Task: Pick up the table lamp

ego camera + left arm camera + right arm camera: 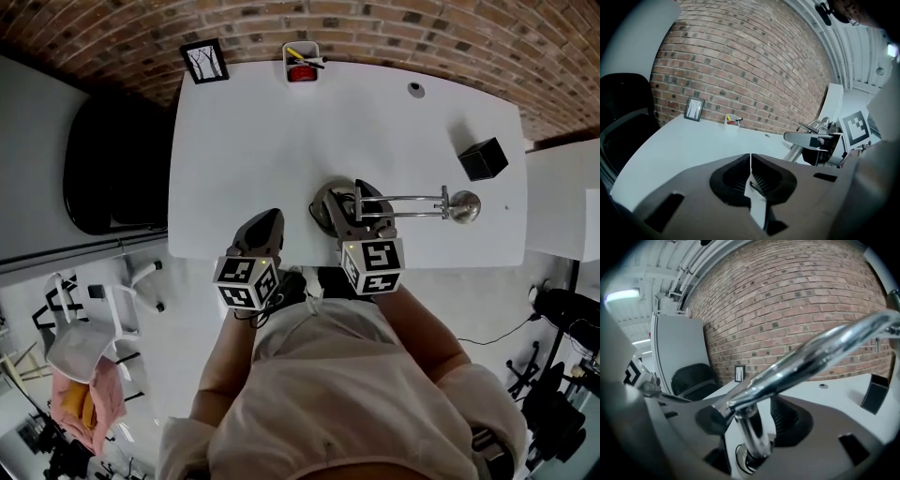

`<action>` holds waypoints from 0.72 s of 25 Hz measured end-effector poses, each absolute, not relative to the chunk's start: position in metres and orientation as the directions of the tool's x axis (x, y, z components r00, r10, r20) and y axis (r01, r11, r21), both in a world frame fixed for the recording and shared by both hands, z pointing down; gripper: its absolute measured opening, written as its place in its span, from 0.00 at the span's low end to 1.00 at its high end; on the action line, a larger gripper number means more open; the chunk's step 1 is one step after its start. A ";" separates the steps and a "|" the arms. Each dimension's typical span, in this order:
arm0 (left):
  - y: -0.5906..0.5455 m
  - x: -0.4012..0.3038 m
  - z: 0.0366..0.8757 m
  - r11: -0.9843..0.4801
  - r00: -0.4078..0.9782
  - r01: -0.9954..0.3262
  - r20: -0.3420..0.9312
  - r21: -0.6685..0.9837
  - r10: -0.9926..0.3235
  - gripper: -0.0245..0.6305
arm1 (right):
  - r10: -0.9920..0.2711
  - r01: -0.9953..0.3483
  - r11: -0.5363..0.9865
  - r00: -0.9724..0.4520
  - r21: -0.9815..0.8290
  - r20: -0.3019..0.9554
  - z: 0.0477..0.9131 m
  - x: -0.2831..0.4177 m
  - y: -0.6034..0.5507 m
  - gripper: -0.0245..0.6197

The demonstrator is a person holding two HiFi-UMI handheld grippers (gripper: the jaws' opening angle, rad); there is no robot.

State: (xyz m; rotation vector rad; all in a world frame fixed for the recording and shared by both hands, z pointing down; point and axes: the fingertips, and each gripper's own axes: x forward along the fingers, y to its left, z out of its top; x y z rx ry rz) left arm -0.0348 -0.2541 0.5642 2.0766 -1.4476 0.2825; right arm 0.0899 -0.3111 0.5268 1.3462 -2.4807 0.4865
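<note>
The chrome table lamp stands near the front edge of the white table [262, 131]. Its round base [323, 200] is at the middle, and its arm [412, 199] reaches right to the lamp head [464, 206]. My right gripper [349, 199] is open, one jaw on each side of the lamp's upright stem [752, 432]. In the right gripper view [750, 420] a gap shows between the stem and each pad. The lamp arm [820, 352] crosses above the jaws. To the left of the lamp, my left gripper [267, 223] is shut and empty over the table edge; its closed jaws [750, 176] point across the table.
At the back of the table, by the brick wall, stand a small picture frame [204, 61] and a white cup of pens [301, 64]. A black cube [483, 158] sits at the right and a cable hole [416, 90] behind it. A black chair [103, 164] stands left of the table.
</note>
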 end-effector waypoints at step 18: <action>-0.251 -0.020 0.586 -0.202 0.374 -0.911 0.514 0.360 -0.772 0.07 | -0.791 -0.869 0.494 -0.458 -0.020 0.406 0.524 0.088 -0.316 0.14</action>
